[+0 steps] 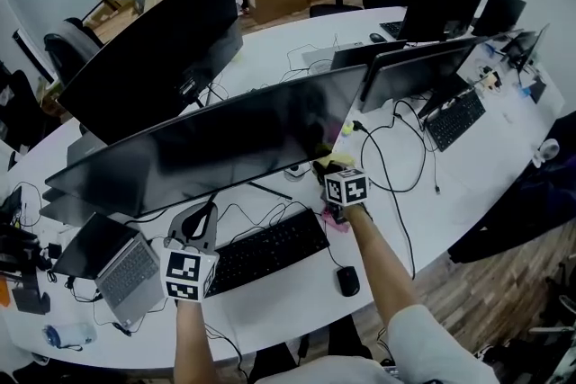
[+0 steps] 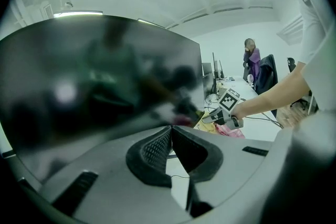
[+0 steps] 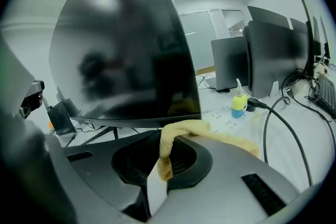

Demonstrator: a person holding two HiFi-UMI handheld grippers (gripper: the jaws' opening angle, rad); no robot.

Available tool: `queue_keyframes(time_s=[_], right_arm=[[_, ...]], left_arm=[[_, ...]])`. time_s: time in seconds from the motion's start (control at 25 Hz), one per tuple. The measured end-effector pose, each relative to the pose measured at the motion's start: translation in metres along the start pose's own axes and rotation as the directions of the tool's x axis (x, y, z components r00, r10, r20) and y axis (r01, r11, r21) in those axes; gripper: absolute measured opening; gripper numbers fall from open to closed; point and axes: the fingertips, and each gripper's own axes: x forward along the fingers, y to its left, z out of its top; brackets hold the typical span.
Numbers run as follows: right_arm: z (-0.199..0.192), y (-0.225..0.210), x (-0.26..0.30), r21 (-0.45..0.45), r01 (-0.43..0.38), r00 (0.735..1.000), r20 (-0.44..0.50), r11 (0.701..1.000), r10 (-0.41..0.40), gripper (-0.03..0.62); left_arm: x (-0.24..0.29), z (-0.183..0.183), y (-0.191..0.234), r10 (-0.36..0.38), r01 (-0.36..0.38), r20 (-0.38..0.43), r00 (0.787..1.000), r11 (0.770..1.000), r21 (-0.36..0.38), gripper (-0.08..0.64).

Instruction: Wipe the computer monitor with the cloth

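A wide curved monitor [image 1: 216, 139] with a dark screen stands mid-desk. My right gripper [image 1: 335, 175] is at the monitor's lower right corner, shut on a yellow cloth [image 1: 331, 161]. In the right gripper view the cloth [image 3: 181, 128] drapes over the right jaw and is pinched at the tips of my right gripper [image 3: 167, 136], just below the screen's bottom edge [image 3: 142, 120]. My left gripper [image 1: 200, 220] sits low in front of the screen's left half. Its jaws [image 2: 170, 127] meet with nothing between them, close to the screen [image 2: 105, 86].
A black keyboard [image 1: 265, 252] and a mouse [image 1: 347, 281] lie in front of the monitor, with a laptop [image 1: 126, 265] at the left. A small yellow-and-blue bottle [image 3: 239, 102] and a black cable [image 3: 283, 118] are right of the screen. More monitors [image 1: 418, 72] stand behind.
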Motion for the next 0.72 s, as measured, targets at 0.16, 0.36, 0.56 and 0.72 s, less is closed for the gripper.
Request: queue_keyframes(time_s=[0.16, 0.36, 0.56, 0.72], right_arm=[[0.0, 0.021, 0.004, 0.005, -0.009, 1.0, 0.016, 1.0, 0.008, 0.055], [-0.003, 0.052, 0.014, 0.009, -0.024, 0.999, 0.023, 1.0, 0.024, 0.054], [-0.009, 0.086, 0.026, 0.015, -0.042, 0.999, 0.021, 0.999, 0.041, 0.055], [-0.012, 0.11, 0.034, 0.023, -0.043, 0.999, 0.02, 0.999, 0.042, 0.055]], left_arm=[[-0.011, -0.007, 0.012, -0.01, 0.01, 0.009, 1.0, 1.0, 0.01, 0.02], [-0.03, -0.02, 0.029, -0.006, 0.006, 0.015, 1.0, 1.0, 0.007, 0.02], [-0.053, -0.036, 0.051, 0.011, -0.011, 0.018, 1.0, 1.0, 0.001, 0.02], [-0.071, -0.042, 0.072, 0.031, -0.031, 0.024, 0.999, 1.0, 0.004, 0.02]])
